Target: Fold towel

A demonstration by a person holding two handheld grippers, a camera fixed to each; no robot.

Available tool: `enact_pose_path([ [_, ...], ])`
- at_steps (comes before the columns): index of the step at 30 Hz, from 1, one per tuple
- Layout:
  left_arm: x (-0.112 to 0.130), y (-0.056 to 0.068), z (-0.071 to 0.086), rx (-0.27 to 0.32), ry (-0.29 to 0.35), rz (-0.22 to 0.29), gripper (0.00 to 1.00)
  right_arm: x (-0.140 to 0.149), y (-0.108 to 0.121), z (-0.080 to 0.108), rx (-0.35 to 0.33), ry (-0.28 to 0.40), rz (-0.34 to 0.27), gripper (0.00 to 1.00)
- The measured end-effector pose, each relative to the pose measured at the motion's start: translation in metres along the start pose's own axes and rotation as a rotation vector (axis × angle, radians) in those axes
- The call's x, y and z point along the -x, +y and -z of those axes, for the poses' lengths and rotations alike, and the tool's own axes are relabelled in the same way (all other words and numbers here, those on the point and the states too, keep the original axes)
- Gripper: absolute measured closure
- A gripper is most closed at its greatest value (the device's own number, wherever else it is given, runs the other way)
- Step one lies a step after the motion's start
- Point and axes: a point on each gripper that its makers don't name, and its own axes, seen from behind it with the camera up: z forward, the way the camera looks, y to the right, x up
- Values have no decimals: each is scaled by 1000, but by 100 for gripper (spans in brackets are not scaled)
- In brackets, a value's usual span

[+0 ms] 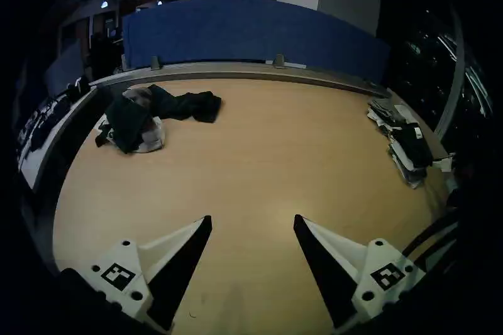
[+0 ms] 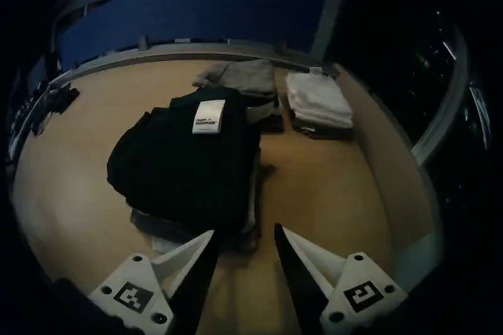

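- On the wooden surface in front of you, your left tool has its two fingers spread well apart over bare wood, with nothing between them.
- At the far left of the left gripper view, a loose heap of dark towels sprawls near the back edge of the surface. A pale cloth peeks out from under its near side.
- At the far right of that view, a stack of folded towels in mixed dark and light layers sits close to the surface's right edge, well apart from the heap.
- A blue partition stands along the back edge.
- In the right gripper view, your right tool also has its fingers apart and grips nothing. You can see bare wood in the gap, and one fingertip sits just beside the near edge of a pile.
- The dark towel lies folded on top of that pile, directly ahead of the right tool, with a white label showing on its far part.
- Lighter folded layers stick out from beneath the dark towel at its near edge.
- Beyond the pile, a grey folded towel and a stack of white folded towels lie side by side near the back edge.
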Motion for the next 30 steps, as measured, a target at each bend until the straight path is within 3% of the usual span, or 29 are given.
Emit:
enact_pose_path([
  [9,-2,-2,-1,0,4,4,3,-3,4,17,14,21,-3,37],
  [14,-3,-3,-2,0,7,5,3,-24,-1,28,1,74,-25,37],
  [18,-4,-2,-2,2,8,5,3,-52,-18,33,-35,123,-26,37],
  [23,-4,-2,0,1,10,8,3,-74,-49,26,-88,153,-20,37],
  [30,-2,-7,4,-9,9,7,3,-70,-83,5,-130,130,8,37],
])
